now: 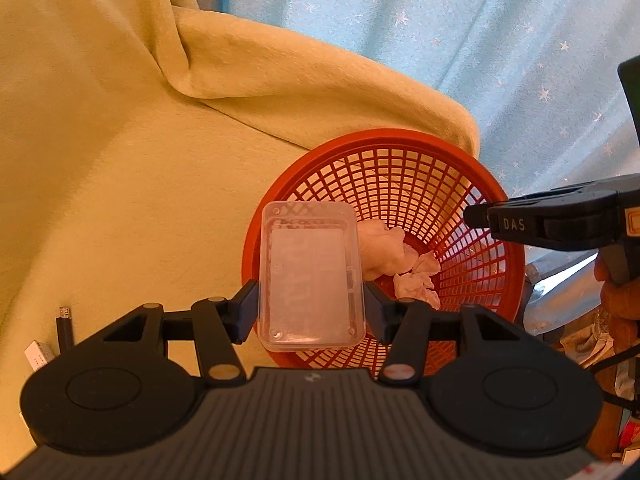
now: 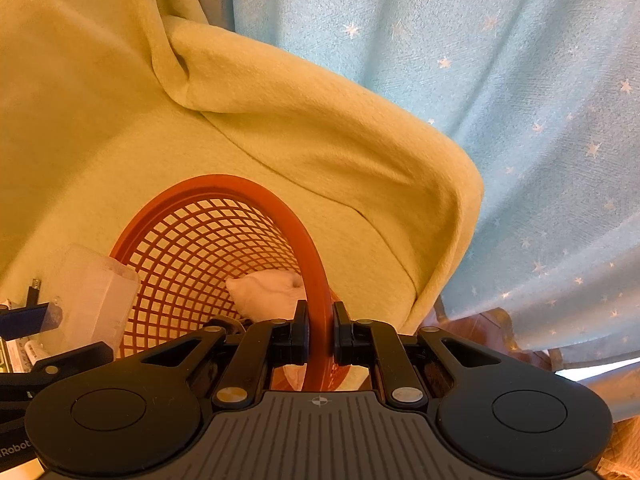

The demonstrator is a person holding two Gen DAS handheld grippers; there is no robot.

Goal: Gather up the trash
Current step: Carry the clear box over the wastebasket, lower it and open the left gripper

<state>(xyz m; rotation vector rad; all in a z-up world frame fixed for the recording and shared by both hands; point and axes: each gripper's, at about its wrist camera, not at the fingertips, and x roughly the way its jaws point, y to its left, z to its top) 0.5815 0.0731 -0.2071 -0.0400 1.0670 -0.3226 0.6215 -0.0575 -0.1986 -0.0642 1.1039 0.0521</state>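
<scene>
My left gripper [image 1: 310, 306] is shut on a clear plastic box [image 1: 310, 276], holding it by its long sides above the near rim of a red mesh basket [image 1: 452, 148]. Crumpled white tissues [image 1: 416, 280] lie in the basket's bottom. My right gripper [image 2: 320, 332] is shut on the basket's rim [image 2: 280, 208], one finger inside and one outside. In the left wrist view the right gripper [image 1: 476, 216] comes in from the right at the rim. The clear plastic box [image 2: 92, 296] shows at the left of the right wrist view, and a white tissue wad [image 2: 268, 288] lies inside the basket.
A yellow blanket [image 1: 120, 140] covers the surface behind and left of the basket. A light blue star-print curtain [image 1: 480, 40] hangs behind. A black cable end [image 1: 64, 328] and a small white item [image 1: 38, 354] lie at the lower left. A hand [image 1: 616, 296] holds the right gripper's handle.
</scene>
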